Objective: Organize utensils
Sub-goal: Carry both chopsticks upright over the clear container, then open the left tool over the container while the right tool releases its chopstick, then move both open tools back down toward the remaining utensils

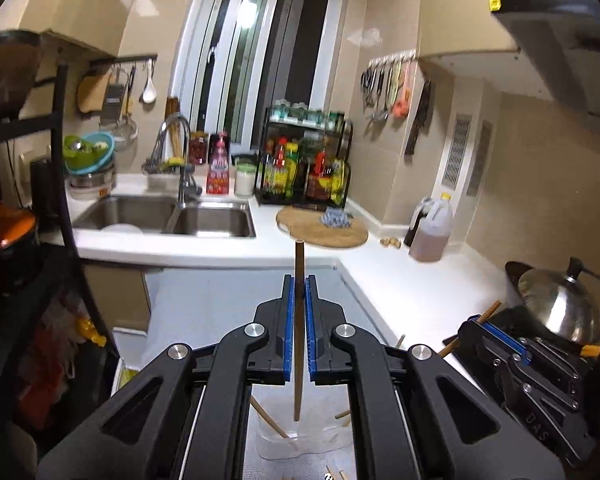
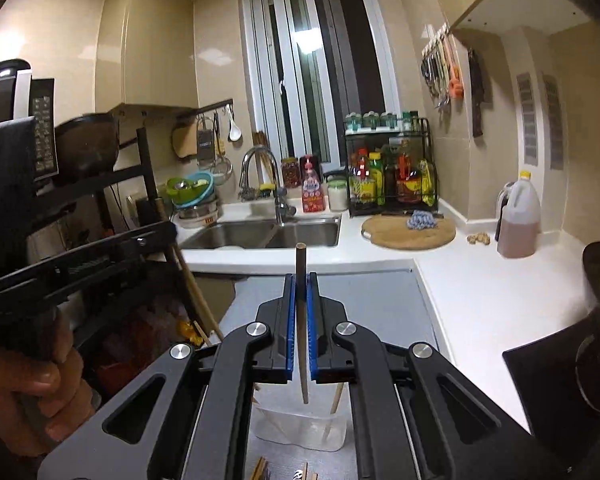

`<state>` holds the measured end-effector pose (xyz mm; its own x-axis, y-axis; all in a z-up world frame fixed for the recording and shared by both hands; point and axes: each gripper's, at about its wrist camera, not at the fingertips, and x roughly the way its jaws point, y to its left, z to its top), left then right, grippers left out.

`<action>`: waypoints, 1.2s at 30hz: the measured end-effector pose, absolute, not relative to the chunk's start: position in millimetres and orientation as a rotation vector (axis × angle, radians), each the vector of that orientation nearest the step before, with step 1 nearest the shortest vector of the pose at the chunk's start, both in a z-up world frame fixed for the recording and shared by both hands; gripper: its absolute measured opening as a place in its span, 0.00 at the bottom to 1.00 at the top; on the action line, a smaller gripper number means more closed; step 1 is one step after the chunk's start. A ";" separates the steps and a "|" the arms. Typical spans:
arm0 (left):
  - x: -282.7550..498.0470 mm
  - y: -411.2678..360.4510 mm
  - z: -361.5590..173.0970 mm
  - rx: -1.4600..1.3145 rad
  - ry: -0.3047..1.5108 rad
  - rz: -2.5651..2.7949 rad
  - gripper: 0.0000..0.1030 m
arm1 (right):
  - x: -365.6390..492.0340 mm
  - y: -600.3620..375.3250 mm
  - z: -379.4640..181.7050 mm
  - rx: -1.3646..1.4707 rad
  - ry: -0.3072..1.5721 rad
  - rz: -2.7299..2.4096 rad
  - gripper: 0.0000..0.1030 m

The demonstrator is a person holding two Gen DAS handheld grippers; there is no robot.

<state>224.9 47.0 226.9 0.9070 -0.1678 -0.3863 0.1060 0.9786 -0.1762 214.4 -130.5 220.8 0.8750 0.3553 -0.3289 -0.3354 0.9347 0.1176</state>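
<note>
My left gripper [image 1: 299,282] is shut on a brown wooden chopstick [image 1: 299,264] that stands upright between the blue pads. Its lower tip hangs over a clear plastic container [image 1: 324,444] holding other chopsticks [image 1: 270,420]. My right gripper [image 2: 300,280] is shut on a second brown chopstick [image 2: 301,260], also upright, its tip over the same clear container [image 2: 300,426], where one chopstick [image 2: 334,412] leans. The right gripper also shows in the left wrist view [image 1: 496,330], at the right with its chopstick. The left gripper shows at the left of the right wrist view [image 2: 100,248].
A grey surface [image 2: 380,296] lies under the container. Beyond it are a white counter [image 2: 480,288], a double sink [image 2: 268,234], a round wooden board [image 2: 408,232], a spice rack [image 2: 392,176] and an oil jug [image 2: 518,220]. A wok with lid [image 1: 556,304] is at right. A black shelf [image 1: 28,208] is at left.
</note>
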 end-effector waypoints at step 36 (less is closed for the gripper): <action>70.9 45.1 144.4 -0.126 0.410 -0.085 0.19 | 80.7 -179.4 154.8 0.051 0.350 0.297 0.11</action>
